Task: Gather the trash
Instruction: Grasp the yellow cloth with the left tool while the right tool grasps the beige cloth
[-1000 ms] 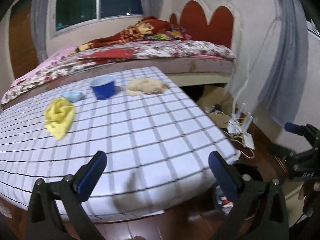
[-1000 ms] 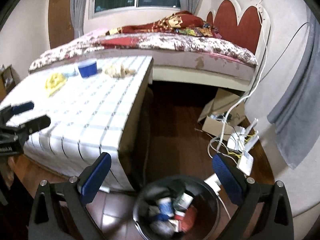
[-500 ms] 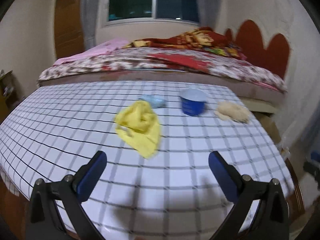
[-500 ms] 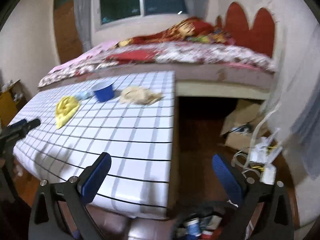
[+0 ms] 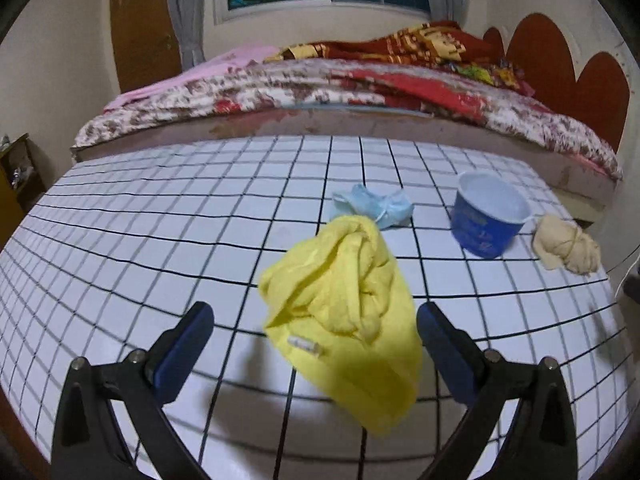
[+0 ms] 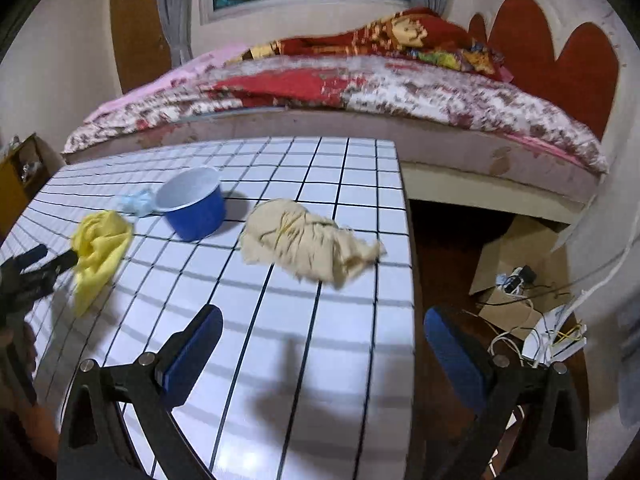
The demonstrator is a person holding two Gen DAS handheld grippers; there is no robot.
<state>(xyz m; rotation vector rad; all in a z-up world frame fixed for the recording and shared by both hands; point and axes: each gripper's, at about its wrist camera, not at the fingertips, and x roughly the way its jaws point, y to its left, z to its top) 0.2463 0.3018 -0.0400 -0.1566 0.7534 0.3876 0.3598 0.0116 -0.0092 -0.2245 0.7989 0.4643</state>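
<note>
A crumpled yellow cloth (image 5: 344, 312) lies on the white checked table (image 5: 160, 248); my left gripper (image 5: 314, 350) is open with its near end between the fingers. Behind it lie a blue face mask (image 5: 376, 206), a blue paper cup (image 5: 486, 220) and a beige crumpled cloth (image 5: 566, 248). In the right wrist view my right gripper (image 6: 320, 352) is open and empty over the table's right edge, short of the beige cloth (image 6: 308, 240). The cup (image 6: 194, 208), the mask (image 6: 138, 202), the yellow cloth (image 6: 100, 248) and the left gripper (image 6: 40, 262) show at the left.
A bed with a floral cover (image 5: 360, 88) stands behind the table. On the floor to the right are a cardboard box (image 6: 516, 264) and tangled cables with a power strip (image 6: 556, 332). A wooden door (image 5: 140, 24) is at the back left.
Both grippers swung left from the floor and trash bin toward the table. The left one closed in on the yellow cloth; the bin has left the right view.
</note>
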